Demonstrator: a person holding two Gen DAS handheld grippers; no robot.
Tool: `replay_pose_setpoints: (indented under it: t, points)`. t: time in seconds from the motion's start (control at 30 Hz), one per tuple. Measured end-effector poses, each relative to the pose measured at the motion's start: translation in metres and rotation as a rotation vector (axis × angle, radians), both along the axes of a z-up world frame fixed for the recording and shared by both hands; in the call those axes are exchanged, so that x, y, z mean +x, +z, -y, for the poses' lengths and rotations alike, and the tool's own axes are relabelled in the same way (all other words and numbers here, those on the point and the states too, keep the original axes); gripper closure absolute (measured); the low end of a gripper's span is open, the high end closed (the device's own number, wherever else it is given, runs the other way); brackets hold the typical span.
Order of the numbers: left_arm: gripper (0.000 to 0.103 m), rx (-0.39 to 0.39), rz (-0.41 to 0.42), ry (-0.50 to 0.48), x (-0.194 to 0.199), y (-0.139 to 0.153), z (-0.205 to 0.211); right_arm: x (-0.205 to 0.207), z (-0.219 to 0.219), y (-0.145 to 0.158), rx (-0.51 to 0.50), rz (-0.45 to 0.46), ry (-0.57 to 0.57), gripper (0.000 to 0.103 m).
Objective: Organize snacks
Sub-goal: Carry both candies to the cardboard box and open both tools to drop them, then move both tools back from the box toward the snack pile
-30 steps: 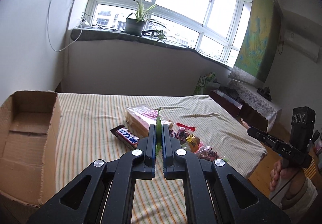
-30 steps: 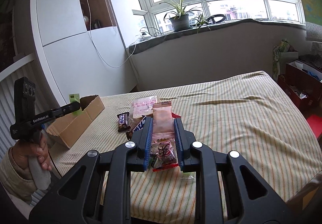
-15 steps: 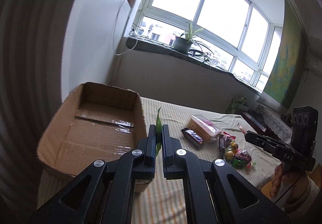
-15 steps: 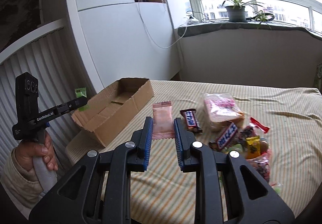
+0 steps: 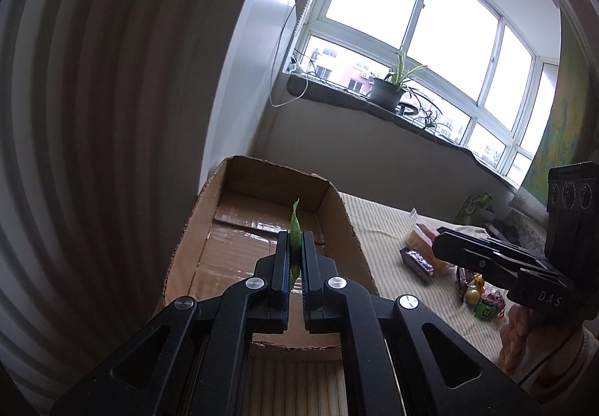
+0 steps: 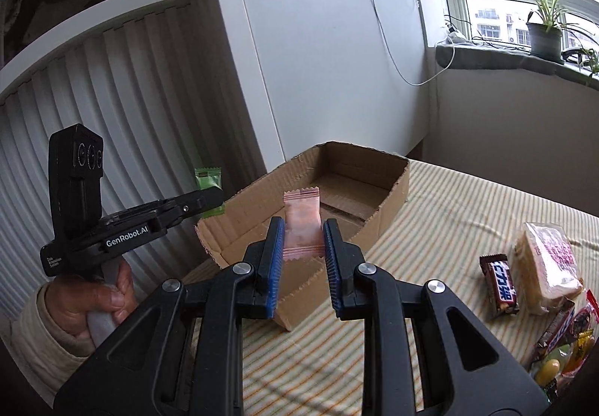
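Observation:
My left gripper [image 5: 295, 238] is shut on a thin green snack packet [image 5: 295, 225], held edge-on above the near end of the open cardboard box [image 5: 239, 247]. In the right wrist view the left gripper [image 6: 215, 197] holds the green packet [image 6: 207, 177] beside the box [image 6: 393, 191]. My right gripper [image 6: 302, 229] is shut on a pink snack packet [image 6: 302, 219] over the box's near end. The right gripper [image 5: 445, 242] also shows in the left wrist view, with the pink packet [image 5: 413, 216] at its tip.
Loose snacks lie on the striped cloth [image 6: 468, 221] at right: a chocolate bar [image 6: 499, 283], a wrapped sandwich [image 6: 546, 262] and a pile of small candies [image 6: 561, 345]. A white slatted panel [image 6: 112, 86] and cabinet stand behind the box. A potted plant [image 5: 387, 90] sits on the windowsill.
Both grippers have swung left from the snack pile to the cardboard box, each still holding its packet. The box now fills the middle of both views.

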State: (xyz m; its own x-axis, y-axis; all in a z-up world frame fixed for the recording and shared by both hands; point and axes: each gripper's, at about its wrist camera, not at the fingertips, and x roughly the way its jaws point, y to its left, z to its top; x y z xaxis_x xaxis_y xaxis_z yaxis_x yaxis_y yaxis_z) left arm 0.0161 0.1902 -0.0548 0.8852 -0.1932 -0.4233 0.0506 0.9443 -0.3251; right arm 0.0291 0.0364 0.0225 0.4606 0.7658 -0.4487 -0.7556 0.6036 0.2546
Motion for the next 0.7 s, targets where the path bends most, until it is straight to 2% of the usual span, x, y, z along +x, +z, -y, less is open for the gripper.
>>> replay_pose_setpoints:
  t: [0.1, 0.2, 0.23, 0.27, 0.3, 0.33, 0.37, 0.4, 0.5, 0.53, 0.6, 0.7]
  points:
    - [0.099, -0.005, -0.026, 0.002, 0.007, -0.009, -0.008, 0.007, -0.024, -0.001, 0.002, 0.002, 0.034, 0.081]
    - [0.095, 0.029, -0.085, 0.012, 0.015, -0.018, -0.009, 0.02, -0.05, -0.015, -0.029, -0.02, 0.06, 0.08]
    - [0.086, 0.035, -0.097, 0.033, 0.014, -0.019, -0.011, 0.026, -0.059, -0.024, -0.067, -0.044, 0.064, 0.077]
    - [0.072, 0.034, -0.099, 0.053, 0.011, -0.02, -0.015, 0.027, -0.063, -0.03, -0.095, -0.052, 0.049, 0.07]
    - [0.064, 0.029, -0.098, 0.073, 0.007, -0.02, -0.018, 0.027, -0.062, -0.034, -0.103, -0.05, 0.032, 0.062]
    - [0.051, 0.025, -0.09, 0.087, 0.003, -0.019, -0.02, 0.023, -0.058, -0.037, -0.102, -0.043, 0.027, 0.058]
    - [0.046, 0.02, -0.082, 0.092, 0.0, -0.018, -0.022, 0.019, -0.055, -0.039, -0.104, -0.035, 0.02, 0.049]
    - [0.041, 0.016, -0.079, 0.097, -0.003, -0.017, -0.023, 0.016, -0.051, -0.04, -0.113, -0.023, 0.01, 0.044]
    - [0.04, 0.007, -0.07, 0.111, -0.006, -0.012, -0.027, -0.002, -0.042, -0.039, -0.126, 0.028, 0.004, 0.043]
    - [0.037, 0.004, -0.065, 0.113, -0.007, -0.01, -0.027, -0.009, -0.04, -0.037, -0.129, 0.049, 0.003, 0.041]
    - [0.031, 0.003, -0.061, 0.124, -0.009, -0.007, -0.028, -0.021, -0.038, -0.034, -0.135, 0.097, -0.002, 0.029]
    - [0.031, -0.001, -0.058, 0.132, -0.017, -0.003, -0.029, -0.034, -0.037, -0.03, -0.13, 0.135, 0.009, 0.022]
